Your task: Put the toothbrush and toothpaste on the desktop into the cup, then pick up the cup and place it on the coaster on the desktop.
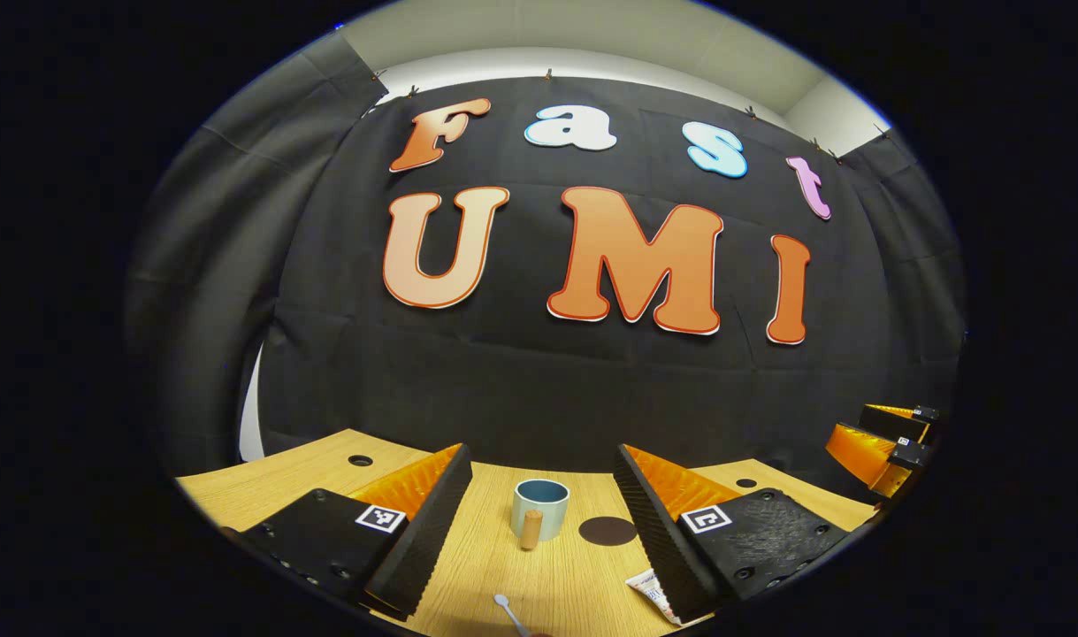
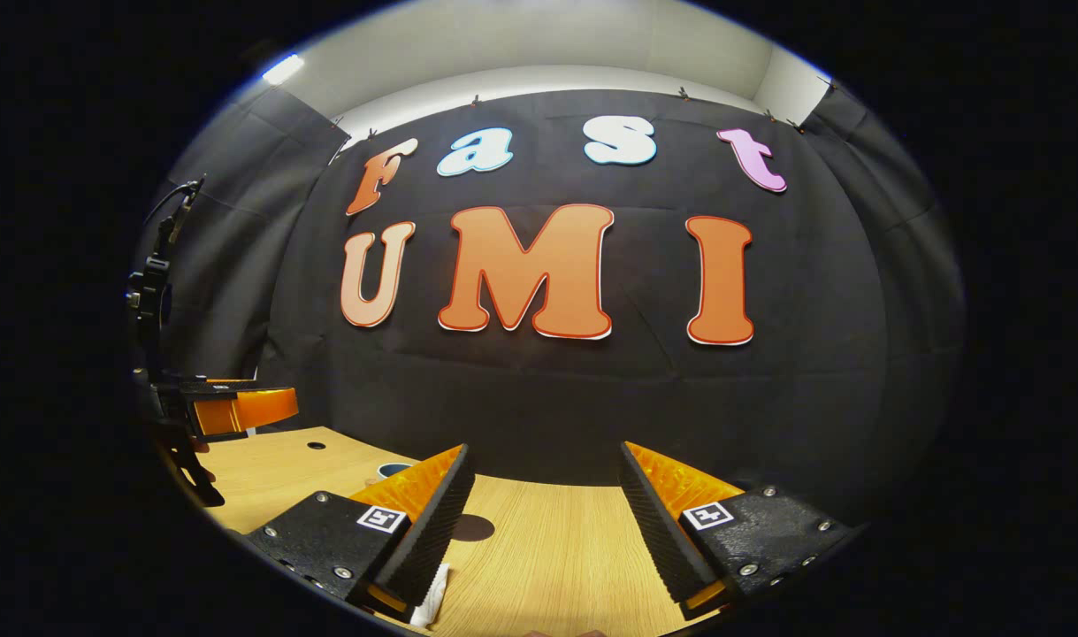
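In the left gripper view a pale blue cup (image 1: 539, 508) with a wooden handle stands on the wooden desktop (image 1: 556, 575), straight ahead between my left gripper's (image 1: 539, 522) open fingers. A dark round coaster (image 1: 607, 531) lies just right of the cup. The toothbrush head (image 1: 503, 603) lies near the bottom edge. The toothpaste tube (image 1: 652, 591) peeks out beside the right finger. In the right gripper view my right gripper (image 2: 543, 522) is open over the desktop (image 2: 547, 557); the coaster (image 2: 473, 528) and the cup's rim (image 2: 393, 469) show past its left finger, and the toothpaste (image 2: 431, 602) lies under that finger.
The desktop has round cable holes (image 1: 360, 460) near its back edge. The black booth wall closes off the back. The right gripper (image 1: 888, 442) shows at the far right of the left gripper view; the left gripper (image 2: 229, 407) shows at the far left of the right gripper view.
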Demonstrator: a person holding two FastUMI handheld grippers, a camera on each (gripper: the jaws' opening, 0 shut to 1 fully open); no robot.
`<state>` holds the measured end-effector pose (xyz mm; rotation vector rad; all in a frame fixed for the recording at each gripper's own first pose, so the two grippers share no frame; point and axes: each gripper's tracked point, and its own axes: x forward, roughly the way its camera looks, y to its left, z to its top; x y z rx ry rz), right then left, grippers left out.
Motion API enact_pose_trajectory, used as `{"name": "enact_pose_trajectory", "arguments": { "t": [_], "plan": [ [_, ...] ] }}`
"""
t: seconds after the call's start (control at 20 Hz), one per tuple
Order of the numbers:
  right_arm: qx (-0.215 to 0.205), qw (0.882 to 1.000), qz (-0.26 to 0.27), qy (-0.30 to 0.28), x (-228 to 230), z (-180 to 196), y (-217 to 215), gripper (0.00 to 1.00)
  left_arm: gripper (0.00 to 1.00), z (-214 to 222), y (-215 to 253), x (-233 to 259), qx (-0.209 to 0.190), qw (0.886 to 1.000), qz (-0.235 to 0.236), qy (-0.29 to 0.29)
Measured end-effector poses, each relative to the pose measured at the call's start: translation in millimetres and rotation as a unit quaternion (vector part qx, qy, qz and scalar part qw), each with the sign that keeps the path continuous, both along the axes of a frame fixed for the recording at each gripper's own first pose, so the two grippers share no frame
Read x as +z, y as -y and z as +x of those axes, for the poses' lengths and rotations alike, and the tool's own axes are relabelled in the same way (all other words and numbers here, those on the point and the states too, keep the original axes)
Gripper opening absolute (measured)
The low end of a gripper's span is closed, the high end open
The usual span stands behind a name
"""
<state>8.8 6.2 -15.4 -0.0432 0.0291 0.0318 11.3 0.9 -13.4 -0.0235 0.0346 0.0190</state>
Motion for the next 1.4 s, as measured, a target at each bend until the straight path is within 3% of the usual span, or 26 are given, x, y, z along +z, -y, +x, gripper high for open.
{"name": "enact_pose_trajectory", "arguments": {
  "t": [0.2,0.7,1.05,1.15,1.2,1.4],
  "plan": [
    [0.003,1.000,-0.006,-0.014,-11.8,3.6,-2.3,0.98,1.00,0.7,13.4,-13.5,-0.022,0.999,-0.016,-0.023],
    [0.042,0.993,0.026,-0.103,-72.5,2.5,-31.3,0.98,0.98,-13.4,-15.3,-103.7,0.027,0.985,-0.011,-0.168],
    [0.093,0.973,0.033,-0.209,-137.5,-9.6,-77.8,0.98,0.98,-33.8,-17.0,-172.8,0.029,0.962,0.001,-0.273],
    [0.103,0.966,0.024,-0.237,-156.1,-14.6,-88.1,0.98,0.94,-41.1,-15.2,-191.5,0.026,0.954,0.011,-0.298],
    [0.107,0.962,0.019,-0.249,-166.0,-17.4,-93.2,0.99,0.98,-43.8,-14.8,-199.4,0.026,0.951,0.017,-0.307],
    [0.119,0.946,-0.005,-0.301,-205.1,-27.2,-106.0,0.98,0.98,-54.2,-13.6,-222.6,0.028,0.940,0.016,-0.339]
  ]
}}
